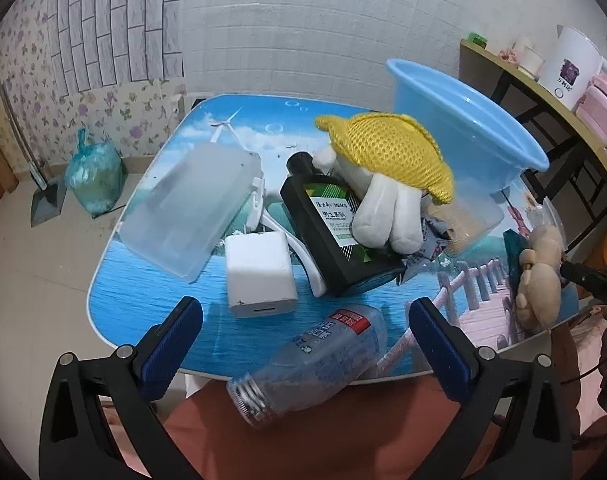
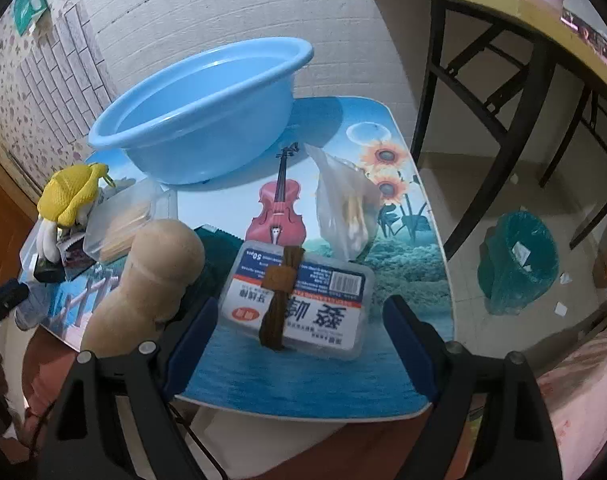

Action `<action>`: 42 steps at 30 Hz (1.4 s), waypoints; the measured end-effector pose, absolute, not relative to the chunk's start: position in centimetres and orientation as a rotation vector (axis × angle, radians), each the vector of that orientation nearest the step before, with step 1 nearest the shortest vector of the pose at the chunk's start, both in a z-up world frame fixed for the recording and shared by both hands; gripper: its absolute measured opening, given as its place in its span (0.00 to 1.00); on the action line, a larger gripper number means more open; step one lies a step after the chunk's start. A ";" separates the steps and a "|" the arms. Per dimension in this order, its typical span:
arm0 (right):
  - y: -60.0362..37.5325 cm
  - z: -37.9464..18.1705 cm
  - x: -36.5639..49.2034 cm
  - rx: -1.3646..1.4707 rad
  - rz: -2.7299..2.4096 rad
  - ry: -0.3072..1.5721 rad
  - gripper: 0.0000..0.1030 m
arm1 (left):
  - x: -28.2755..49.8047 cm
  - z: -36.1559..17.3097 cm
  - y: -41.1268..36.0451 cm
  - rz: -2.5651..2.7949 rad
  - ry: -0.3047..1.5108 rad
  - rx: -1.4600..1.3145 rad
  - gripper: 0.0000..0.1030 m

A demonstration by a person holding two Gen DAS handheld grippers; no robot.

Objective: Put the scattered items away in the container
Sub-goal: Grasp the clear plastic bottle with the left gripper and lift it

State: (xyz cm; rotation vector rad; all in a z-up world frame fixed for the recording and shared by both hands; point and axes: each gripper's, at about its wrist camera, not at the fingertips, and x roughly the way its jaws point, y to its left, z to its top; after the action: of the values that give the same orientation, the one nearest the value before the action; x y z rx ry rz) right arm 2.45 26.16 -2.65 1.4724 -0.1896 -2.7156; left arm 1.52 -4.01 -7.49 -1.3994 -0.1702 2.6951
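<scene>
Blue plastic basin (image 2: 199,120) stands empty at the desk's (image 2: 231,372) far side, while both grippers' fingers (image 1: 171,344) (image 2: 409,344) hang wide, holding nothing.

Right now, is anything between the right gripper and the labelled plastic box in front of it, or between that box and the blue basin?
Nothing blocks the right gripper: its jaws stand open with the labelled box just ahead. A brown bundle lies across the box lid. Only bare tabletop separates the box from the blue basin.
</scene>
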 end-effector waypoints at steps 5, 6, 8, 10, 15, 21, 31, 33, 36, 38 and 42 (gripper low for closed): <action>25.9 -2.7 2.4 1.474 -2.717 -0.182 0.83 | 1.9 -7.5 -3.6 2.689 -0.118 -1.412 1.00; 25.8 -2.7 2.3 1.473 -2.716 -0.183 0.83 | 2.1 -7.4 -3.6 2.687 -0.116 -1.417 1.00; 25.5 -2.8 2.3 1.482 -2.709 -0.186 0.84 | 2.5 -7.1 -3.6 2.689 -0.110 -1.421 1.00; 25.2 -2.8 2.3 1.482 -2.708 -0.155 0.84 | 3.1 -6.9 -3.5 2.689 -0.092 -1.409 1.00; 25.1 -3.1 2.2 1.484 -2.713 -0.139 0.84 | 3.9 -7.3 -3.9 2.693 -0.083 -1.464 1.00; 24.9 -3.4 1.8 1.493 -2.732 -0.125 0.85 | 3.9 -7.9 -4.1 2.697 -0.233 -1.529 1.00; 24.9 -3.8 1.4 1.496 -2.723 -0.125 0.85 | 3.0 -8.4 -4.1 2.698 -0.456 -1.627 1.00; 24.9 -3.9 1.4 1.492 -2.720 -0.126 0.85 | 2.8 -8.4 -4.1 2.702 -0.504 -1.645 1.00; 24.9 -4.0 1.4 1.485 -2.719 -0.124 0.85 | 2.6 -8.8 -3.6 2.695 -0.492 -1.683 1.00; 25.0 -4.1 1.4 1.481 -2.717 -0.127 0.85 | 2.4 -9.4 -3.4 2.667 -0.508 -1.723 0.99; 25.0 -4.1 1.3 1.469 -2.713 -0.121 0.84 | 2.3 -10.4 -3.7 2.641 -0.562 -1.787 0.84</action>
State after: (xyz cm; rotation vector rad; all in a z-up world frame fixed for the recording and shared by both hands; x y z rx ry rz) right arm 1.30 25.01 -4.12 1.4688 -0.1214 -2.7127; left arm 2.31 -3.66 -10.39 -1.7875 -0.5622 2.6405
